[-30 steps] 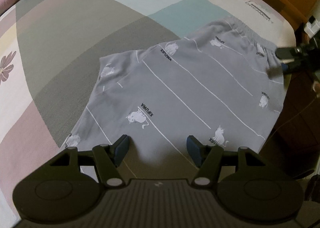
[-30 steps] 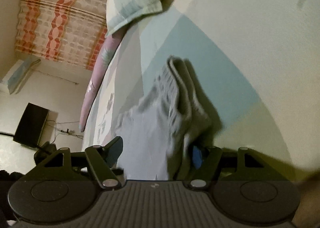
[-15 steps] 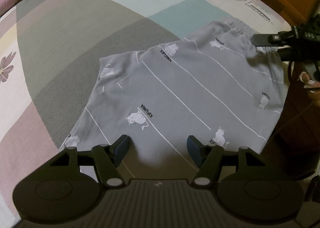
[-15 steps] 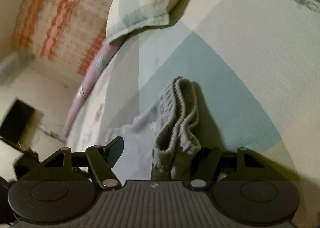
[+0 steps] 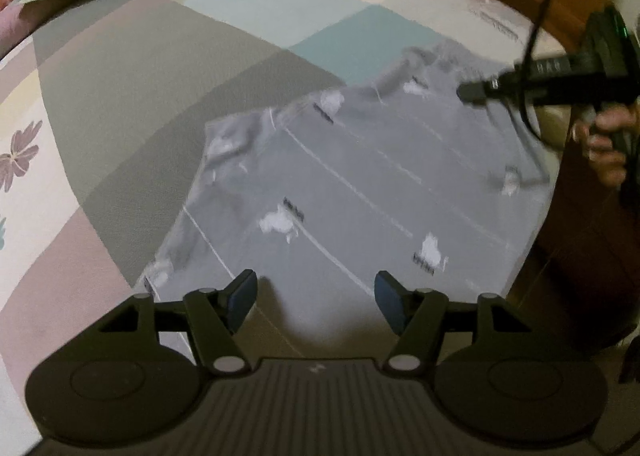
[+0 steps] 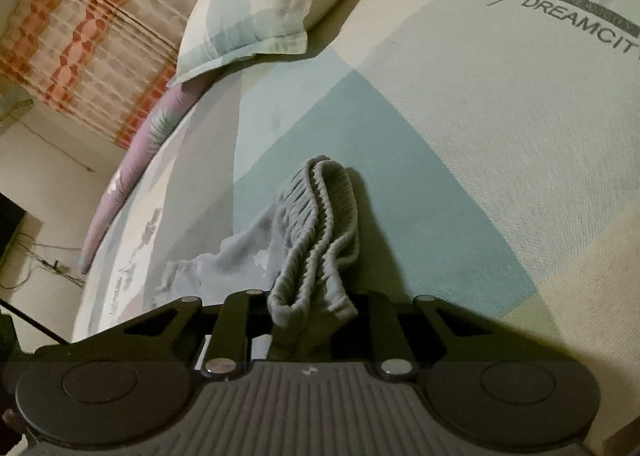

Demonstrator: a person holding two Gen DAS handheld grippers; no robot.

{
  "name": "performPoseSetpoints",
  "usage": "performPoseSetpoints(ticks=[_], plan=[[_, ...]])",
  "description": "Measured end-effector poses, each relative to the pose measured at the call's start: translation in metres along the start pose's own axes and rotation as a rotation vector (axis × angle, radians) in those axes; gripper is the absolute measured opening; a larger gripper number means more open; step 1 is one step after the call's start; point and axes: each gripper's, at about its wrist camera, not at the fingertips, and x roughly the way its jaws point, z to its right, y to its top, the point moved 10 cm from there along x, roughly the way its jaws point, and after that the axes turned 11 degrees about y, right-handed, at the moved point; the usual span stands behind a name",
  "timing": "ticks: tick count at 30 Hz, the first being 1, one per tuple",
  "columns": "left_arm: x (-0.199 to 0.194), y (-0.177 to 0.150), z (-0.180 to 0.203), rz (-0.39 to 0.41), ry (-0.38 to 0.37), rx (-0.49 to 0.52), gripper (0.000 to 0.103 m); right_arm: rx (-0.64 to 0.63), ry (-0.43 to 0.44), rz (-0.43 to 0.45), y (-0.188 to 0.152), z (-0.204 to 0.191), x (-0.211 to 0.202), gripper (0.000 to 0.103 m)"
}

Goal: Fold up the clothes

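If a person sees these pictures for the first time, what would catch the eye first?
Probably the grey printed shorts with white lines, spread over the patchwork bedsheet in the middle of the left wrist view. Next, the right gripper shut on their bunched elastic waistband, while the left gripper is open over the near hem. A pale checked pillow lies at the far end.

Home bedroom, bed (image 5: pixel 168 68), pillow (image 6: pixel 272 12)

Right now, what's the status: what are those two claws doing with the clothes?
Left gripper open, hovering over the grey shorts. Right gripper shut on the waistband. Shorts spread on the bed. Nothing in the way.
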Motion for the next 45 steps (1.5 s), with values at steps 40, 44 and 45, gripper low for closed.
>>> performPoseSetpoints(ticks=[40, 44, 45], plan=[[-0.106, -0.100, -0.079, 0.023, -0.054, 0.257, 0.069, -0.435, -0.197, -0.415, -0.087, -0.231, 0.096, 0.020], [-0.108, -0.110, -0.093, 0.024, -0.046, 0.251, 0.069, -0.448, -0.177, -0.459, -0.104, -0.254, 0.116, 0.020], [-0.109, -0.113, -0.096, 0.025, -0.046, 0.249, 0.069, -0.450, -0.170, -0.469, -0.109, -0.259, 0.120, 0.020]])
